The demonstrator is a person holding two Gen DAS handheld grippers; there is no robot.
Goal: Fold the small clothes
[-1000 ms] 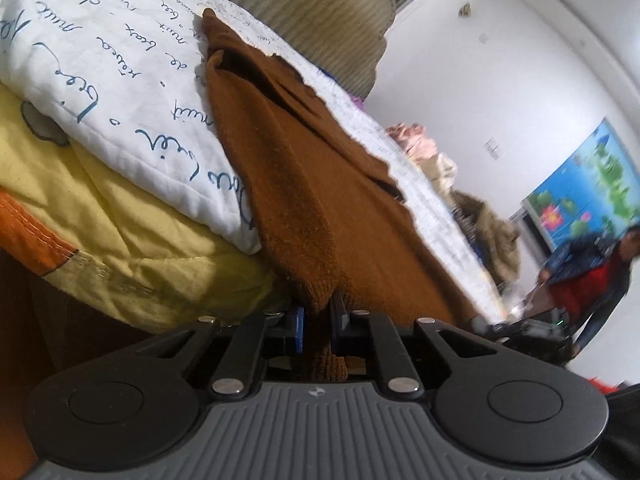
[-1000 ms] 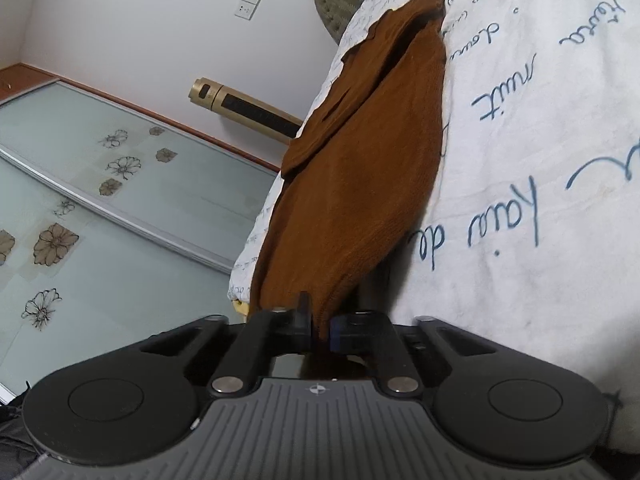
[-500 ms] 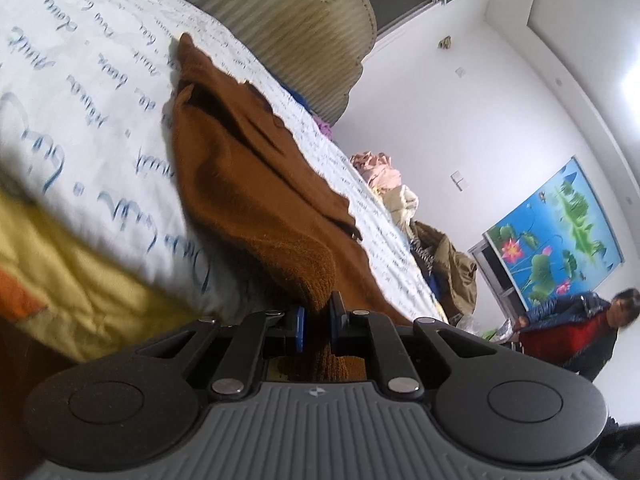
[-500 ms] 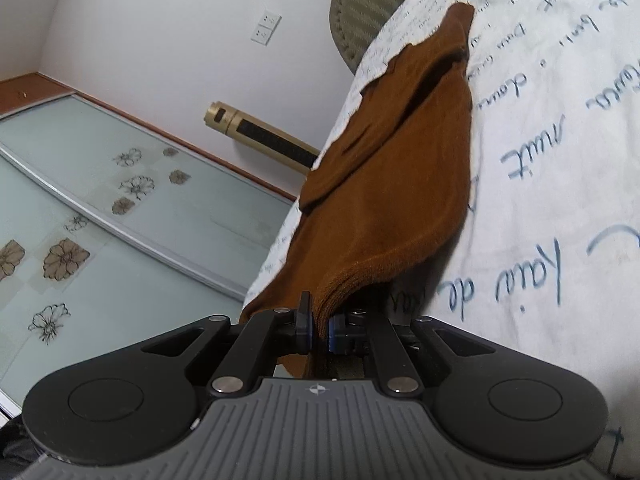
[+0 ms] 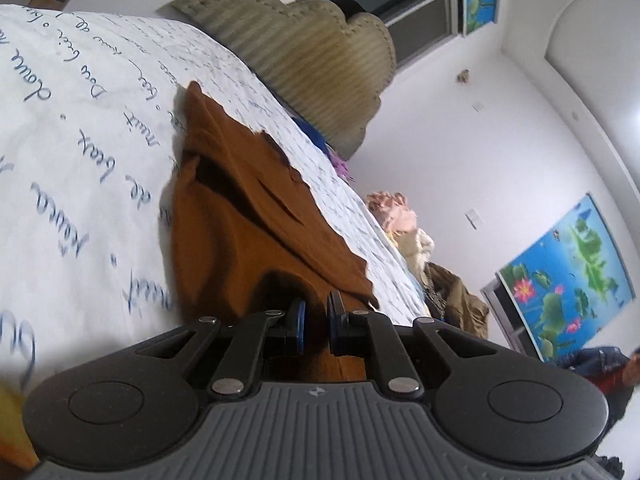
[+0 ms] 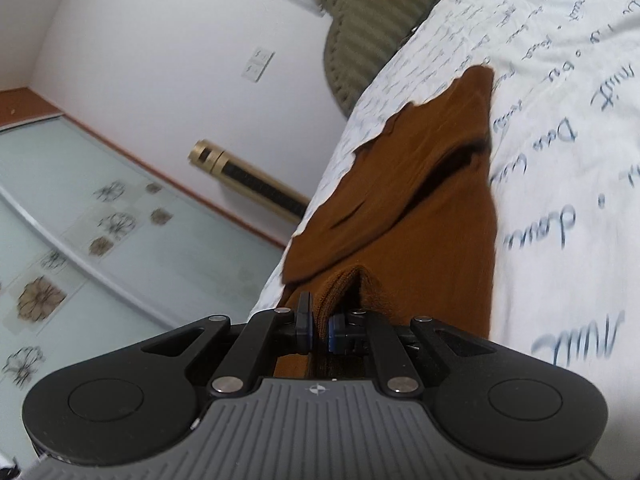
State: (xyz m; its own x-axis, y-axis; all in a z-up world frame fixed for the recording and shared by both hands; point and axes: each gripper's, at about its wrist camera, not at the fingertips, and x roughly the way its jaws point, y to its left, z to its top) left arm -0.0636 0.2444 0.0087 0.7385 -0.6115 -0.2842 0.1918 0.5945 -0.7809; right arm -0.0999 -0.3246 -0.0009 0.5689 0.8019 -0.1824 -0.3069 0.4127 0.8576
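A brown knit garment (image 5: pixel 240 216) lies stretched along a white bedspread (image 5: pixel 80 152) printed with blue script. My left gripper (image 5: pixel 314 322) is shut on the garment's near hem, the cloth pinched between the blue pads. In the right wrist view the same brown garment (image 6: pixel 420 208) runs away from me over the bedspread (image 6: pixel 568 168). My right gripper (image 6: pixel 319 326) is shut on the other corner of the near hem, which bunches up between the fingers. Both grips sit at the bed's edge, and the hem is lifted and folding over the garment.
An olive padded headboard (image 5: pixel 304 52) stands at the bed's far end. A pile of clothes (image 5: pixel 416 240) lies on the bed's far side. A person in red (image 5: pixel 612 376) is by a blue pond mural (image 5: pixel 568 276). Glass sliding doors (image 6: pixel 80 220) and a gold tower unit (image 6: pixel 248 184) line the wall.
Both grippers have risen and moved forward over the bed with the hem in hold. The yellow quilt below the bedspread has dropped out of view, and the garment's near end now bunches up.
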